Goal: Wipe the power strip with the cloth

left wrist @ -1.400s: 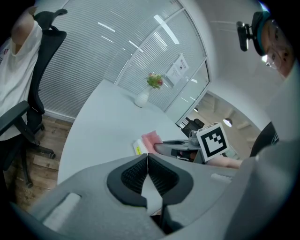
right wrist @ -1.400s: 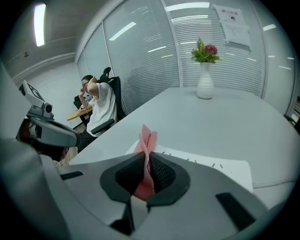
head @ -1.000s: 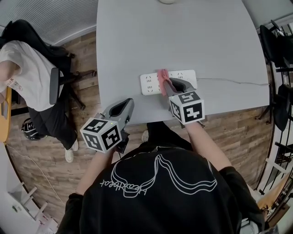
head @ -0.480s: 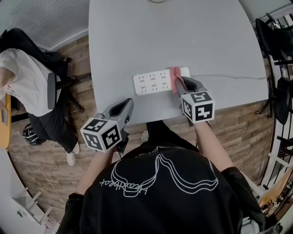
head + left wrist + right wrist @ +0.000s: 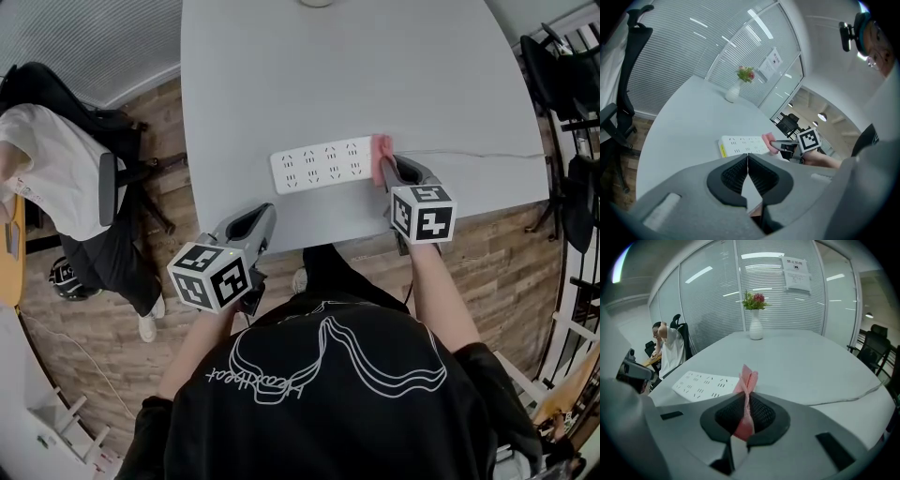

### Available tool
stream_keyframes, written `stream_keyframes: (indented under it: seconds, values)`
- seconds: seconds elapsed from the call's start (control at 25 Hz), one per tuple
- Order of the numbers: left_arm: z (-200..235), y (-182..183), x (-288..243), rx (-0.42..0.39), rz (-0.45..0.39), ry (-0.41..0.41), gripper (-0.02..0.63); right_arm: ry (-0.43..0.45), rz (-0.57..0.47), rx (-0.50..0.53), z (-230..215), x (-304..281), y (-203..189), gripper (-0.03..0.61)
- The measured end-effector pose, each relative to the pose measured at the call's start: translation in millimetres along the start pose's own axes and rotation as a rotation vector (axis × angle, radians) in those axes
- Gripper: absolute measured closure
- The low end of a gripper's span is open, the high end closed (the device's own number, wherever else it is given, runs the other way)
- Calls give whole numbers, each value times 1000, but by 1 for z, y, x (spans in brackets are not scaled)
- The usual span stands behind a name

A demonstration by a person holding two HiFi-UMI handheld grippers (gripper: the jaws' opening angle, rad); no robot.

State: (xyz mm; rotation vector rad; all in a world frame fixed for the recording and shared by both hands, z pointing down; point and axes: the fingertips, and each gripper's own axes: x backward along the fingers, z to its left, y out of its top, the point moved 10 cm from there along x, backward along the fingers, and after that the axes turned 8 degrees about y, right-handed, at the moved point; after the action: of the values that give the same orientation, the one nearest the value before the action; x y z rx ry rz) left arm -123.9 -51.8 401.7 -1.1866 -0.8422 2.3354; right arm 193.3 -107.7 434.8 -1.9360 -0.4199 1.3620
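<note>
Right gripper (image 5: 386,171) clamps the pink cloth (image 5: 380,147) beside the power strip (image 5: 323,164).
On the grey table (image 5: 328,75) the white strip lies near the front edge, the cloth touching its corded end; left gripper (image 5: 253,223) hangs by the table edge, jaws together, empty.

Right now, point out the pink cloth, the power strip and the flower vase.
pink cloth (image 5: 747,378), right gripper view, on its free upper end.
power strip (image 5: 323,165), head view, on the middle of its white top face.
flower vase (image 5: 755,330), right gripper view, on its white body.
</note>
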Motion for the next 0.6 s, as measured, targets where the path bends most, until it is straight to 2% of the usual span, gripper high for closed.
stream_keyframes:
  seconds: [0.24, 0.44, 0.6]
  values:
    - [-10, 3, 14, -16, -30, -10, 600, 46, -36, -35, 0, 10, 3, 545]
    - [-21, 11, 36, -61, -76, -8, 600, 124, -185, -4, 25, 50, 24, 545]
    - [-39, 12, 59, -85, -119, -23, 600, 225, -297, 44, 56, 88, 27, 545]
